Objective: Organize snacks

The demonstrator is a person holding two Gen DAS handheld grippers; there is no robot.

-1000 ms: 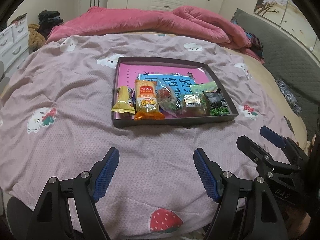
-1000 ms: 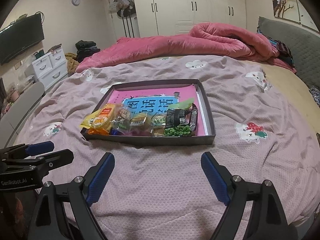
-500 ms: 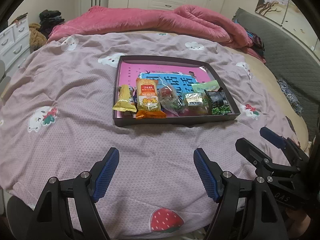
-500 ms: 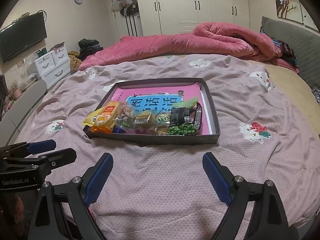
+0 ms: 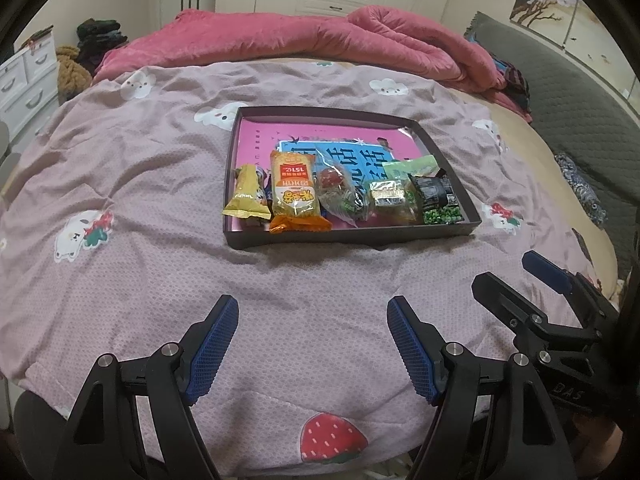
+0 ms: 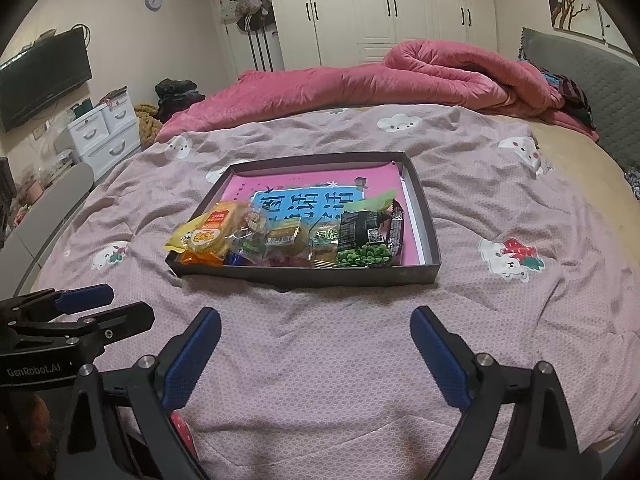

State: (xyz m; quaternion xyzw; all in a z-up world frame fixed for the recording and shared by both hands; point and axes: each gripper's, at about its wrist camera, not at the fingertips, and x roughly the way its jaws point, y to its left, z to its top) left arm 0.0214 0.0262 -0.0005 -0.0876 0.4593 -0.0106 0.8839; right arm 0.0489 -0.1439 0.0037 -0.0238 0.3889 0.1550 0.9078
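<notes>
Snacks [image 5: 344, 196] in tray [image 5: 352, 236] (tools apart)

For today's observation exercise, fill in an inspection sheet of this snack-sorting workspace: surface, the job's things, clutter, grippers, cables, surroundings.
Surface: bed with a wrinkled pink patterned sheet.
Job's things: dark shallow tray on the sheet, lined with a pink and blue printed sheet; snack packets in a row along its near edge, from the yellow packet and orange packet on the left to the green pea packet on the right.
Clutter: nothing seen on the sheet near the tray.
Grippers: left gripper and right gripper both open, empty, short of the tray.
Cables: nothing seen.
Surroundings: rolled pink quilt, white wardrobes, drawer unit, wall TV.
</notes>
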